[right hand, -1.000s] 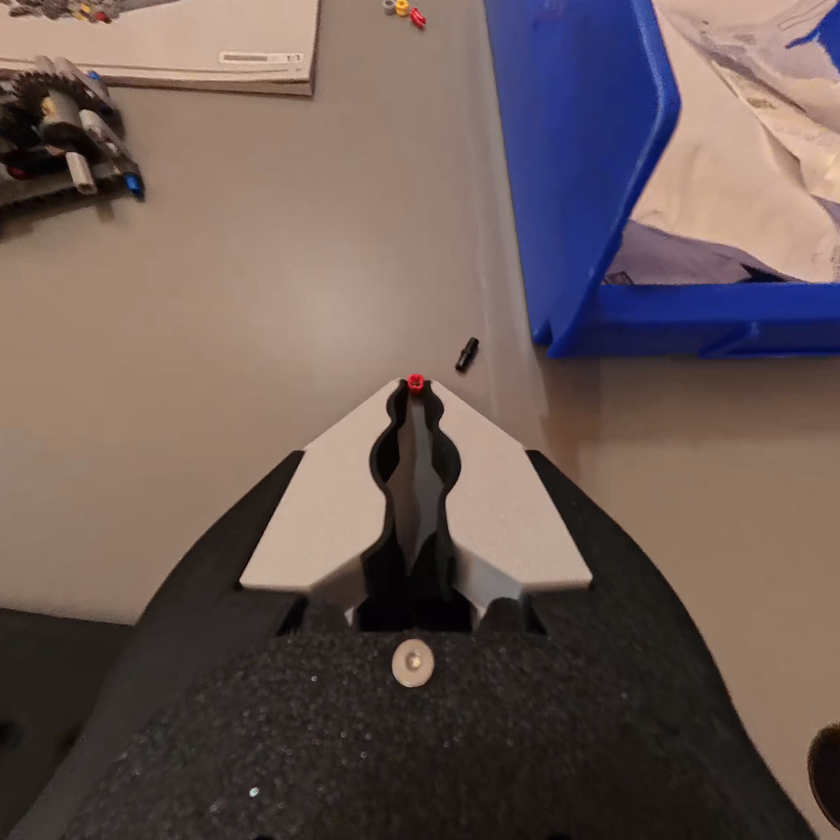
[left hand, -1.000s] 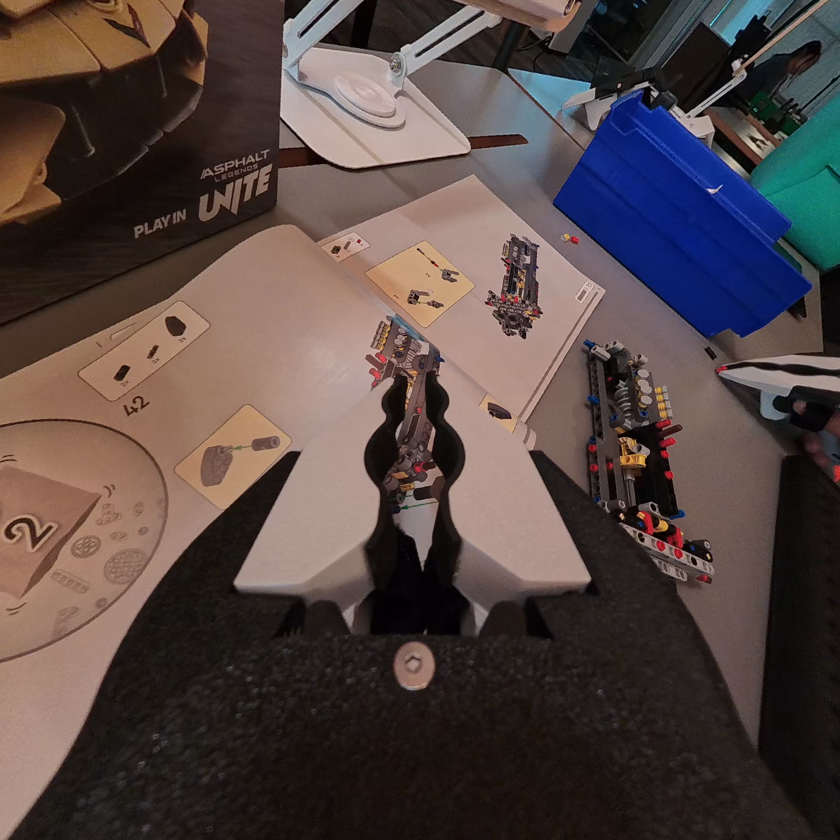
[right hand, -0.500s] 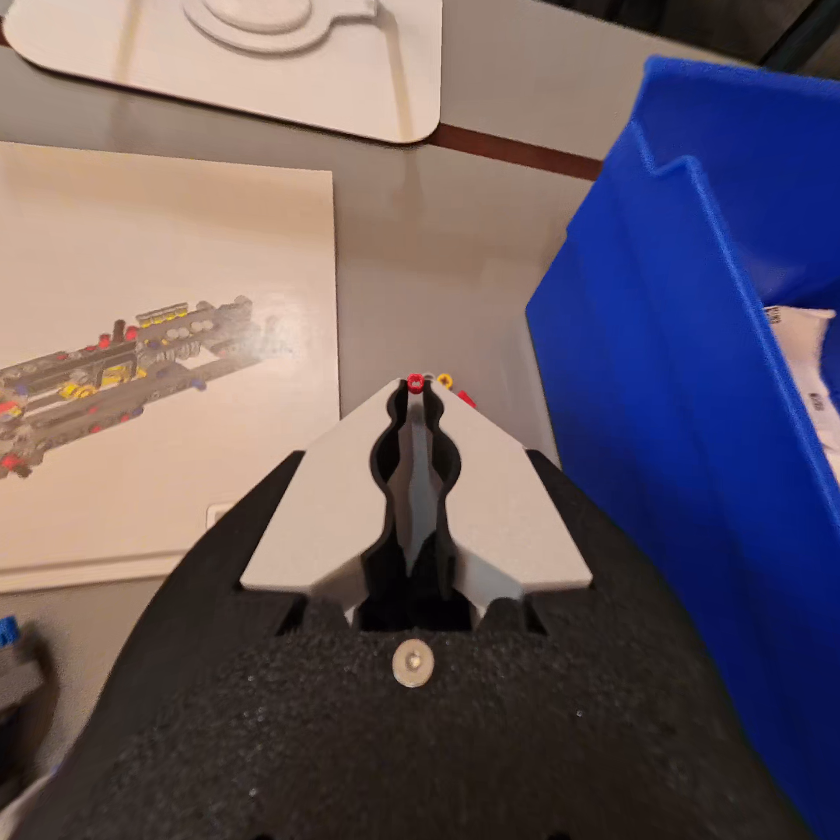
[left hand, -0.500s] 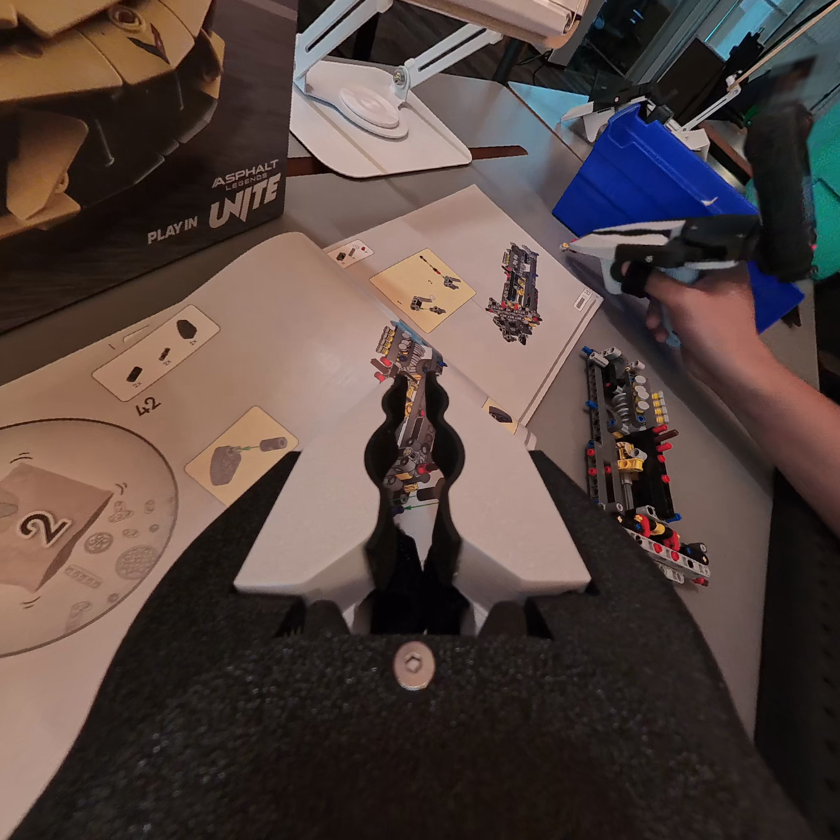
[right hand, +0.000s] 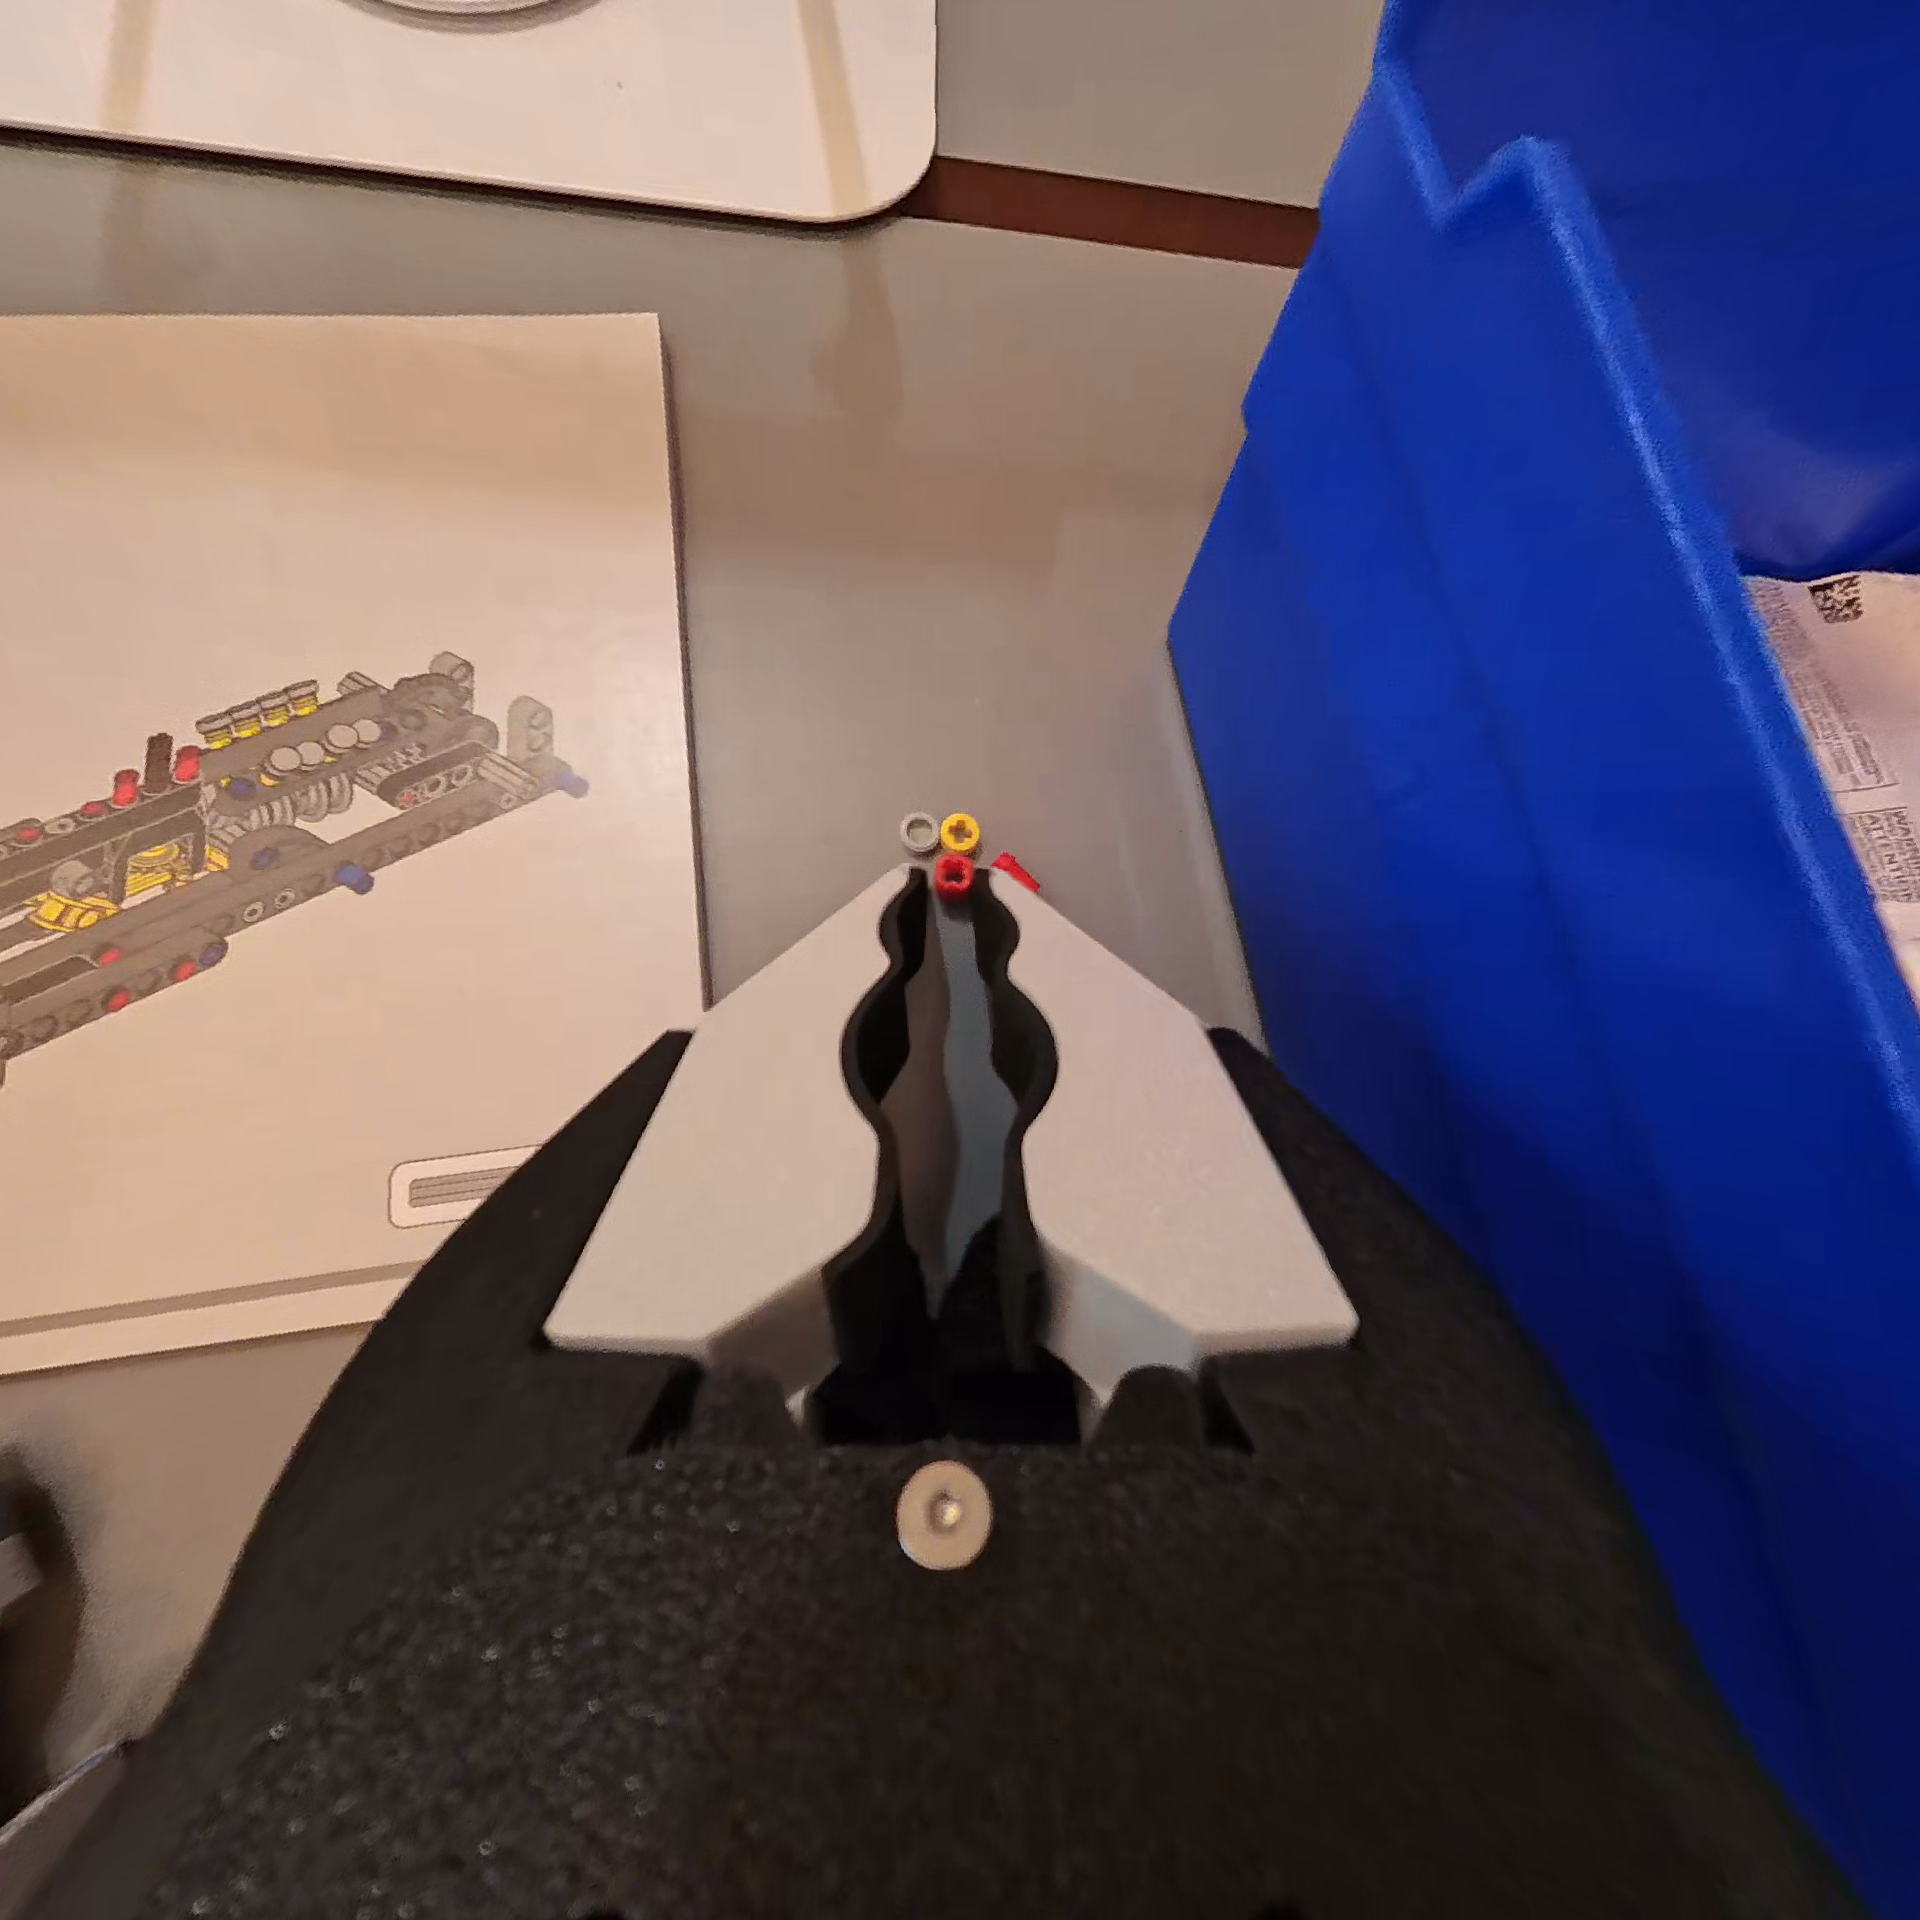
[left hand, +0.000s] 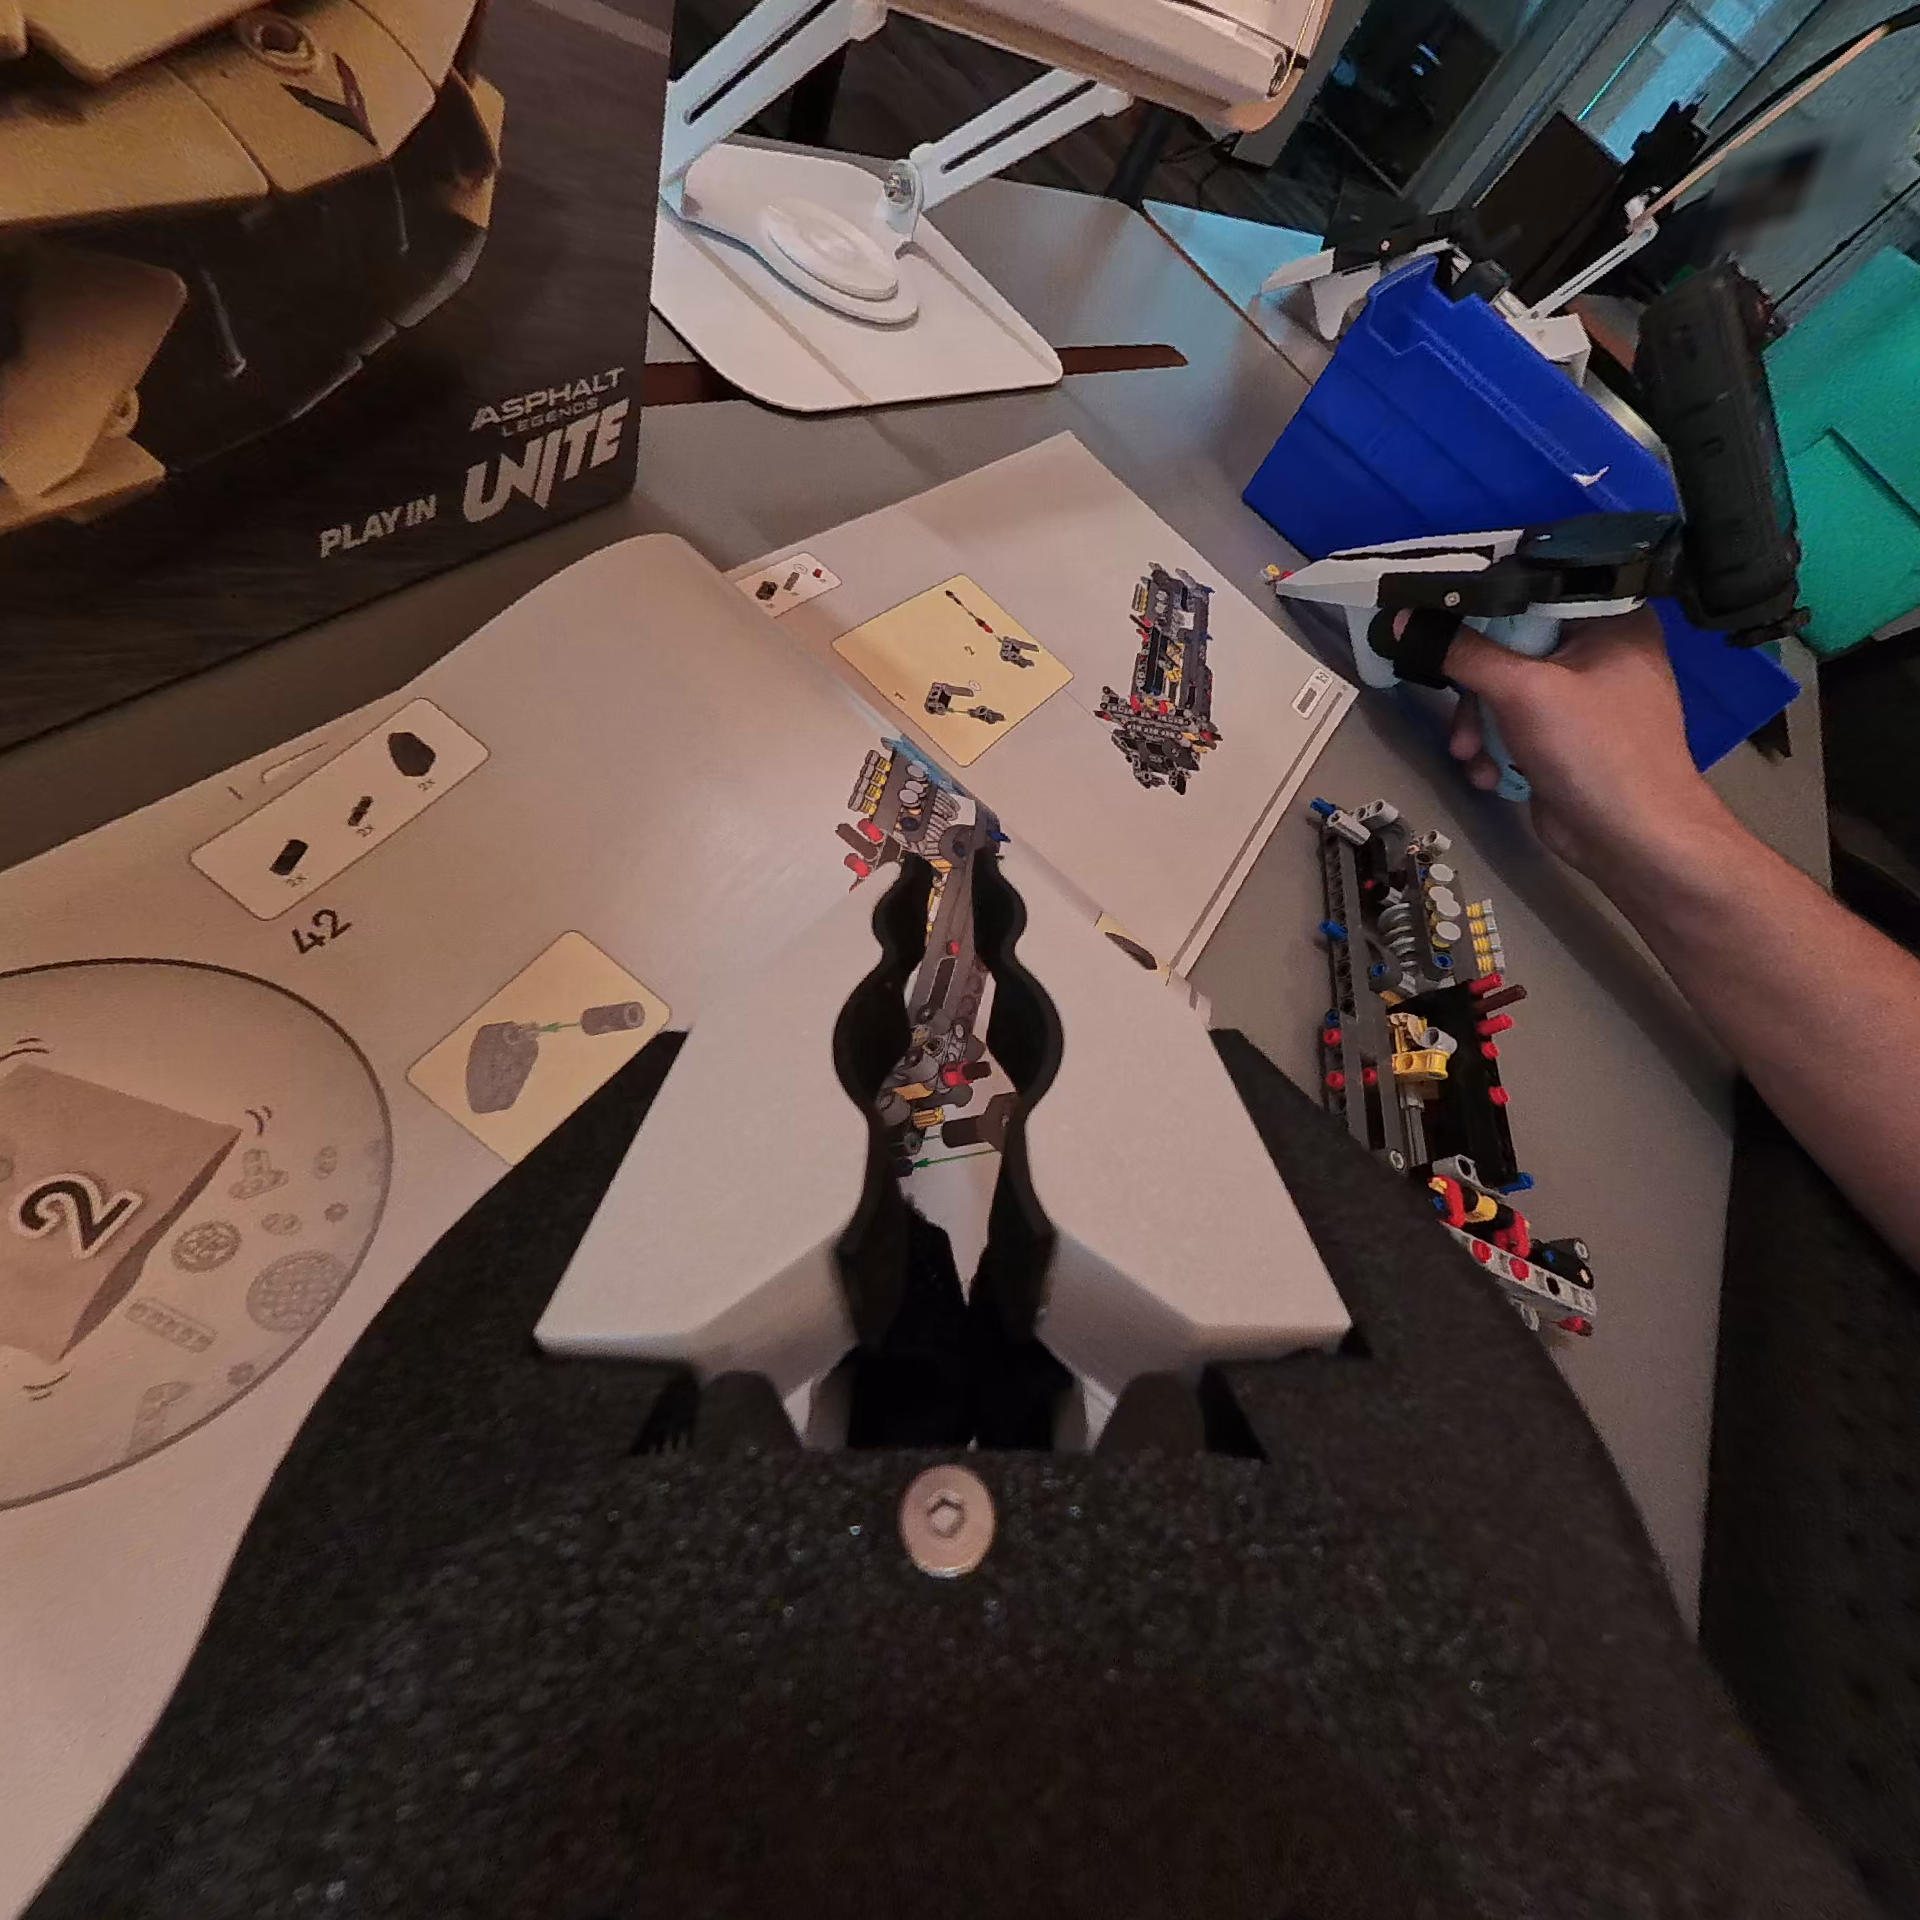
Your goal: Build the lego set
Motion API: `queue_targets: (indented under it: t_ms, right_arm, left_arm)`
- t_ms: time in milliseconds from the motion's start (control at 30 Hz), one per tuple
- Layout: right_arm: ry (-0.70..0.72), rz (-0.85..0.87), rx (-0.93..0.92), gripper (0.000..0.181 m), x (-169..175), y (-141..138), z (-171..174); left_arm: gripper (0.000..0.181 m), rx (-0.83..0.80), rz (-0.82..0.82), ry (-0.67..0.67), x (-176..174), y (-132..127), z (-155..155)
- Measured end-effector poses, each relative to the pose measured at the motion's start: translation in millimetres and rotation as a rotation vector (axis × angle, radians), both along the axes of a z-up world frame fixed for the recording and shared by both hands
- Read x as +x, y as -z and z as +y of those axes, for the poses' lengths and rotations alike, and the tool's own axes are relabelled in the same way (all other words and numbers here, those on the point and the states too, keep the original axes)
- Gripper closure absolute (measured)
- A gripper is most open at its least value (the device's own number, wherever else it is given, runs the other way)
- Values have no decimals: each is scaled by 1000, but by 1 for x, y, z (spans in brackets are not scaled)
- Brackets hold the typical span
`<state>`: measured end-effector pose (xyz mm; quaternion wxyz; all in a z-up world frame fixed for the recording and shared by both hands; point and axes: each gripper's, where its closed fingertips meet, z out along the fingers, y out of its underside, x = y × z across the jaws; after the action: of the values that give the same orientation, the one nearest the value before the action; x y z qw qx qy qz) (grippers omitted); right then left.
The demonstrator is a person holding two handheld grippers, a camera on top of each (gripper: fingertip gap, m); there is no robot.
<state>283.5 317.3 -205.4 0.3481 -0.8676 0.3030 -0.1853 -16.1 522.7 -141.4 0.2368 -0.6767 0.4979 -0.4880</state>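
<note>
My right gripper [right hand: 951, 878] is shut on a small red Lego piece [right hand: 953, 874] at its very tips. It hovers low over the grey table between the instruction booklet [right hand: 312, 831] and the blue bin [right hand: 1558, 727]. Just beyond the tips lie a grey ring [right hand: 918, 831], a yellow piece [right hand: 961, 830] and a red bit [right hand: 1016, 871]. My left gripper [left hand: 948, 868] hangs over the open booklet [left hand: 520, 779], closed to a narrow slit with nothing in it. The long part-built Lego chassis [left hand: 1434, 1049] lies right of the booklet. The right gripper [left hand: 1283, 577] and the hand [left hand: 1558, 727] holding it show beyond it.
The dark Lego set box [left hand: 312, 312] stands at the back left. A white stand base [left hand: 831, 270] sits behind the booklet and also shows in the right wrist view [right hand: 520, 94]. The blue bin [left hand: 1475, 447] holds paper bags. A dark mat edges the table's near right. The left gripper's tips are roughly 35 centimetres from the right gripper's.
My right gripper has carried the red piece away from the bin's near corner to the loose pieces by the booklet's far corner. The left gripper has barely moved.
</note>
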Motion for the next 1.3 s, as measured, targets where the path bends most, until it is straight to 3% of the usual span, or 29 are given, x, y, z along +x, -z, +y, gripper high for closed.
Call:
queue_targets:
  t_ms: [167,400,567,733,867,933,1100,1200,1300]
  right_arm:
    - [-61,15,42,160,-36,-13,-17]
    - [30,-10,35,160,-112,-13,-142]
    - [141,-25,35,161,-108,-13,-200]
    - [161,34,53,159,-100,-1,-198]
    - [172,23,44,178,-94,0,-197]
    - [146,28,25,178,-97,-1,-191]
    - [-24,-68,64,178,-99,-24,-108]
    - [-63,-128,96,178,-73,-34,-49]
    - [-66,-109,63,178,-40,-25,-11]
  left_arm:
    - [175,-1,0,-3,0,0,1]
    - [175,-13,8,17,2,3,-5]
    - [174,-8,18,42,5,6,-14]
    - [175,24,32,32,4,8,-11]
    - [175,26,30,16,2,7,-6]
    - [175,20,26,13,2,7,-6]
    - [175,21,26,17,3,6,-7]
    - [175,28,26,19,2,5,-7]
    - [175,38,24,10,1,3,-4]
